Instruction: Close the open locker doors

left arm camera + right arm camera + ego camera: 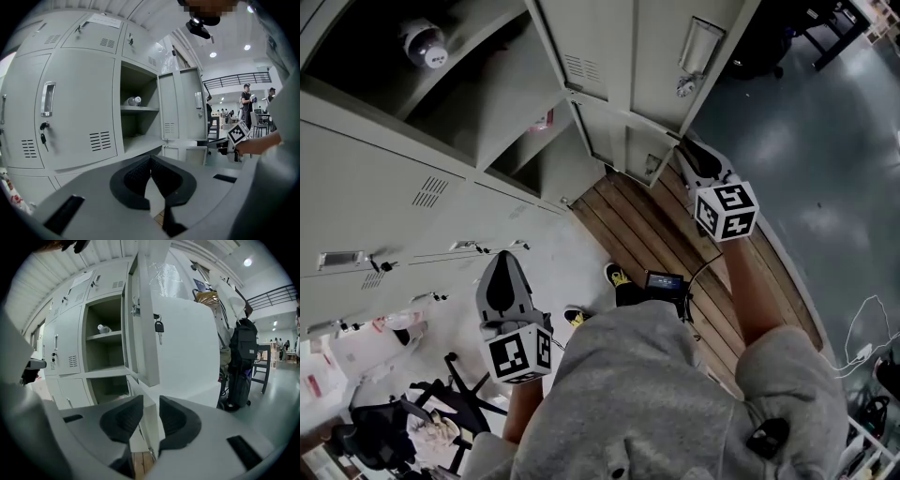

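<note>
A: Left gripper (150,160): jaws closed tip to tip, nothing in them. It is held low in front of the locker bank, apart from every door.

B: Left end of the bank?

A: Shut. The closed door (77,108) sits flush in its frame, and the ones around it look the same. Nothing to do there, as far as I can see.

B: Moving right?

A: One column stands open. The upper compartment (138,112) has a small pale object on its shelf; can't tell what it is. The lower compartment (110,390) under it is open too.

B: The doors themselves?

A: The upper door (180,105) is swung well out, with a key (159,327) dangling from its lock. The lower door (628,142) is swung out beneath it, over the wooden floor strip (675,234).

B: And the right gripper?

A: Right gripper (151,403): jaws standing wide, with the free edge of the lower door in the gap between them. No pad presses on it that I can see, so it is not a grip.

B: How far along?

A: My reading: no open door is closed yet. The lower door looks like the step in hand. The upper one is left after it. Both have to end flush with the frame, like the left columns. Whether more doors hang open outside these views I cannot tell
</note>
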